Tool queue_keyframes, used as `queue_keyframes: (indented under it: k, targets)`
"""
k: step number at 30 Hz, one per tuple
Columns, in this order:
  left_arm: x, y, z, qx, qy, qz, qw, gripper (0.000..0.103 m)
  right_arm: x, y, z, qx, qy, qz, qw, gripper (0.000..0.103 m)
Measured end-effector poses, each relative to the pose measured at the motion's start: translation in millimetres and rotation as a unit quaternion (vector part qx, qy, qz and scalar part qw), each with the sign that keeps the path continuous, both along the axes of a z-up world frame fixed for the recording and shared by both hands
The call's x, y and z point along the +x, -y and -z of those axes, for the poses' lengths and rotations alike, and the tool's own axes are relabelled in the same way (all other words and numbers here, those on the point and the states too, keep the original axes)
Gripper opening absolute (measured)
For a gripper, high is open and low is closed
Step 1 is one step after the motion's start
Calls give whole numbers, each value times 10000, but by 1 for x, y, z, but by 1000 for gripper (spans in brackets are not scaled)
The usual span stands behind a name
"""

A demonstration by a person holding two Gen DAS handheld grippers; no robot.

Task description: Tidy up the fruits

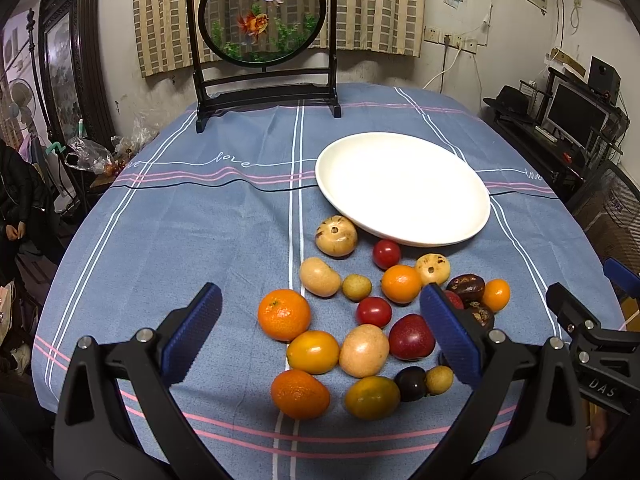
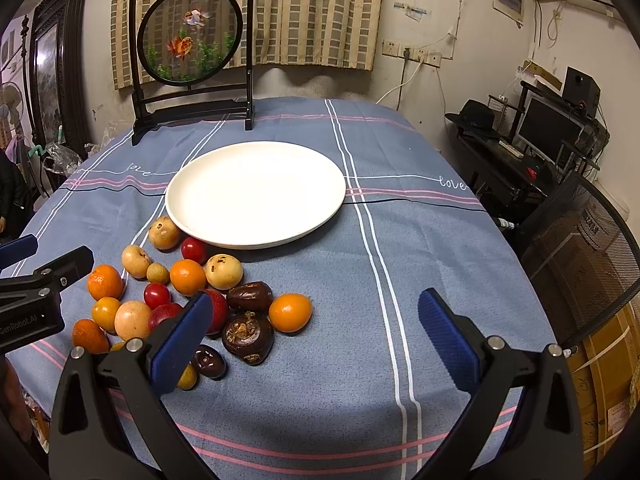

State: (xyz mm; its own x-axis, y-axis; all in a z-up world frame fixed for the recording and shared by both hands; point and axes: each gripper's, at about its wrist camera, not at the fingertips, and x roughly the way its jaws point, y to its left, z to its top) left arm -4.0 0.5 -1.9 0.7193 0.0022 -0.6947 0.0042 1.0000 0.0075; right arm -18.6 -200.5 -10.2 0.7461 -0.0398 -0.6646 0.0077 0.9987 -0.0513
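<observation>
**Both tongs wide open, fruit loose on surface, plate bare**

Left tongs point(image 1: 320, 334): spread wide, blue pads far apart, holding nothing. They hang over the fruit pile point(image 1: 360, 320) near the front edge of the surface point(image 1: 180, 240). In the left wrist view, the large orange point(image 1: 284, 314), yellow citrus point(image 1: 313, 352) and tan round fruit point(image 1: 363, 350) all sit between the two pads, none touched.

Right tongs point(image 2: 316, 334): also spread wide, empty. Only bare blue cloth lies between the pads; the pile is off to the left side, with the left pad in front of a red fruit point(image 2: 218, 310).

Fruit: all lying on the cloth in one loose cluster, between the front edge and the white plate point(image 2: 256, 194). Mix of oranges, red cherry tomatoes point(image 1: 373, 312), pale tan fruits, and dark brown water-chestnut-like pieces point(image 2: 248, 338) at the right side of the cluster. A tan fruit point(image 1: 336, 236) and a small red one point(image 1: 386, 254) sit just beside the plate's near rim; contact unclear.

Plate: middle of the surface, nothing on it.

Framed goldfish screen point(image 1: 262, 40) stands upright at the far edge.
</observation>
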Motion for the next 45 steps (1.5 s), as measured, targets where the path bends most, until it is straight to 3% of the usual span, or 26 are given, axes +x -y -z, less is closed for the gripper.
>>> queue_keyframes:
  k: [23, 30, 34, 37, 40, 42, 45]
  targets:
    - [9, -2, 6, -22, -59, 22, 10000, 101, 5, -2, 3, 3, -98, -33, 9999, 102]
    - [12, -28, 8, -12, -113, -195, 9997, 101, 4, 4, 4, 139, -90, -173, 9997, 102]
    - [7, -50, 21, 72, -235, -417, 9988, 101, -3, 10, 16, 674, -360, -958, 9925, 102]
    - [-2, -62, 36, 38, -383, -450, 9982, 101, -4, 13, 35, 420, -563, -857, 9938, 102]
    - [-12, -63, 49, -5, -534, -362, 9979, 101, 4, 20, 53, 594, -757, -792, 9922, 101]
    - [-18, -59, 54, 42, -612, -255, 9978, 101, 9, 24, 56, 774, -680, -806, 9914, 88]
    - [-27, -56, 57, 100, -627, -159, 9979, 101, 26, 34, 57, 942, -556, -731, 9913, 82]
